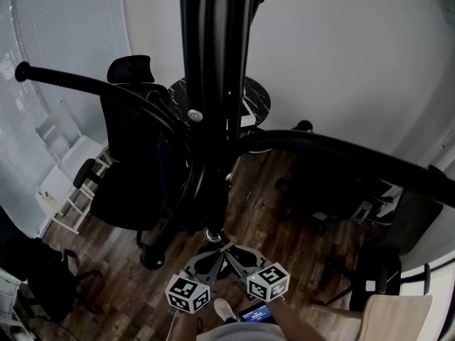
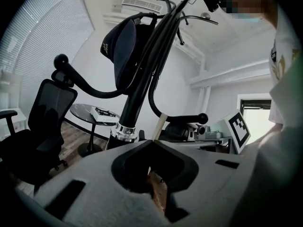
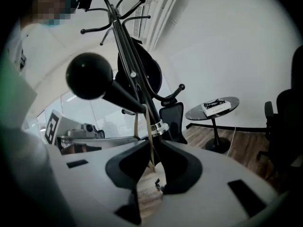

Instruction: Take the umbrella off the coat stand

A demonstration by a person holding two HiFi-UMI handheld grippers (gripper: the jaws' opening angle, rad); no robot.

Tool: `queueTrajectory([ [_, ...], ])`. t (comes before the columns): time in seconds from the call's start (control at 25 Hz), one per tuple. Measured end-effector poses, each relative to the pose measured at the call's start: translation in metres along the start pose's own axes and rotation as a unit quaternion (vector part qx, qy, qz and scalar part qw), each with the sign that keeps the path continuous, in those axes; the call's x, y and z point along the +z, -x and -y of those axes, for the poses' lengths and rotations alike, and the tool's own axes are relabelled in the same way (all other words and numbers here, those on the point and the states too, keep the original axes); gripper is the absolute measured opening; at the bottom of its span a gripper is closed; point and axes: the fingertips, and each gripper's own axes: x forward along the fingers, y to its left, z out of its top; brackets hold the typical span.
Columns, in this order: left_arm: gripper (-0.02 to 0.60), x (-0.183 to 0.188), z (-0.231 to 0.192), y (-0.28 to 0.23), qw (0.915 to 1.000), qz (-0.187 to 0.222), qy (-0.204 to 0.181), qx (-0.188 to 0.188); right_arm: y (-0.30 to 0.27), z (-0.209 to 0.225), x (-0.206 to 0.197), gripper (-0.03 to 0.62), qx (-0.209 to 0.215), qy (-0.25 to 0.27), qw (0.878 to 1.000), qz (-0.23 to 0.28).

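Note:
A folded black umbrella (image 1: pixel 206 155) hangs straight down along the black coat stand (image 1: pixel 242 41), its silver-ringed end (image 1: pixel 213 234) lowest. From that end hangs a beige strap (image 2: pixel 161 123). My left gripper (image 1: pixel 217 251) and right gripper (image 1: pixel 232 251) meet tip to tip just under the ring. In the left gripper view the left gripper (image 2: pixel 152 142) is shut, with the strap running out of its tips. In the right gripper view the strap (image 3: pixel 147 119) passes between the shut tips of the right gripper (image 3: pixel 152 143). The umbrella (image 2: pixel 130 103) rises beside a curved arm of the stand (image 2: pixel 175 13).
A dark cap (image 2: pixel 120 51) hangs high on the stand. A black office chair (image 1: pixel 131 162) stands left of the stand, a round black table (image 1: pixel 252 98) behind it, more dark chairs (image 1: pixel 341 190) to the right. Long stand arms (image 1: pixel 355 155) reach out sideways.

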Motion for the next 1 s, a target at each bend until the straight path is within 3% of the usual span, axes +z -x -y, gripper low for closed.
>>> queueTrajectory([
  [0.28, 0.023, 0.0, 0.0, 0.004, 0.9999, 0.004, 0.009, -0.003, -0.008, 0.001, 0.001, 0.068, 0.007, -0.007, 1.0, 0.001],
  [0.4, 0.023, 0.0, 0.0, 0.004, 0.9999, 0.005, 0.013, -0.005, -0.008, 0.0, 0.002, 0.021, 0.011, -0.011, 1.0, 0.0],
  [0.64, 0.023, -0.001, 0.0, 0.003, 0.9996, 0.009, 0.027, -0.009, -0.003, -0.002, 0.001, 0.014, 0.008, -0.02, 1.0, 0.004],
  [1.0, 0.023, 0.001, 0.0, 0.003, 0.9983, 0.019, 0.053, -0.015, 0.005, 0.006, 0.004, 0.012, 0.001, -0.078, 0.996, 0.035],
])
